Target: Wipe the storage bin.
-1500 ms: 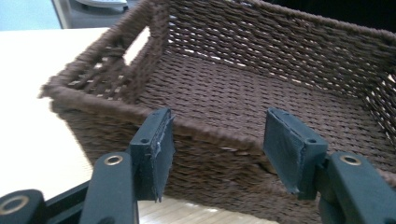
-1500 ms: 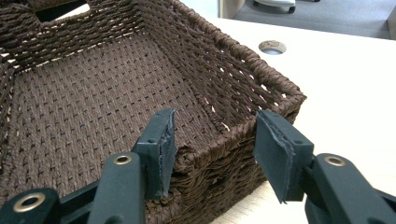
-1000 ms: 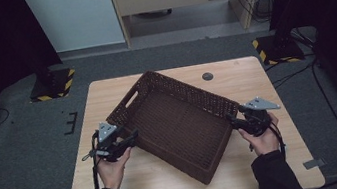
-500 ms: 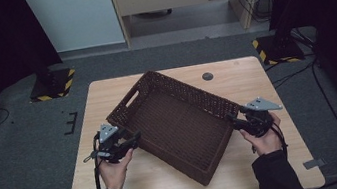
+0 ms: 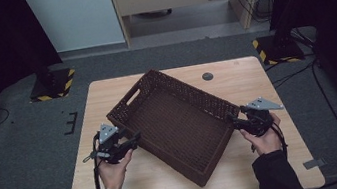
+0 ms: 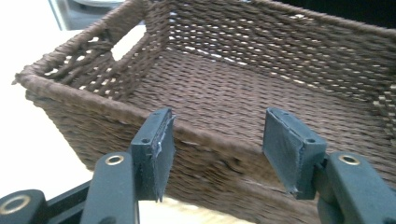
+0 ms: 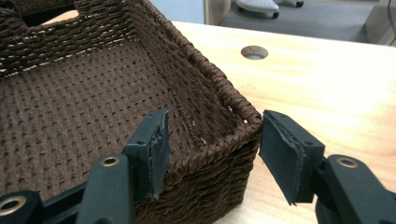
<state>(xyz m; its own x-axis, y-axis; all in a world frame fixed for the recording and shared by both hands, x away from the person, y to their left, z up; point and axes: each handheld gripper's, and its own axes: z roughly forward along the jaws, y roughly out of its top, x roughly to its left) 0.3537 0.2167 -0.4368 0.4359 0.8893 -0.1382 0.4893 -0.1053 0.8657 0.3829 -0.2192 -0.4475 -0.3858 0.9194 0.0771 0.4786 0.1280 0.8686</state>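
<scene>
I have the dark brown woven rectangular basket (image 5: 173, 124) lying empty and skewed across the middle of the light wooden bench (image 5: 249, 75), and I'm stationed at both of its long sides. My left gripper (image 5: 134, 140) faces the near-left wall; in the left gripper view its fingers (image 6: 156, 149) stand wide apart with the rim (image 6: 219, 140) running across behind them, nothing pressed. My right gripper (image 5: 233, 119) sits at the basket's right corner; its fingers (image 7: 154, 151) have just been opening and now straddle that corner (image 7: 243, 126), one inside the wall, one outside, the pads not pinching the weave.

I judge this to be the approach-to-grasp step: both sides lined up, neither yet held. Next I'd need to push each gripper over the rim and close evenly, so the basket lifts level rather than twisting.

Room is decent: bare bench on the right toward the small round grommet hole (image 5: 207, 76), and on the left. The basket's near corner (image 5: 202, 183) lies close to the bench's front edge, so I'd avoid dragging it toward me.
</scene>
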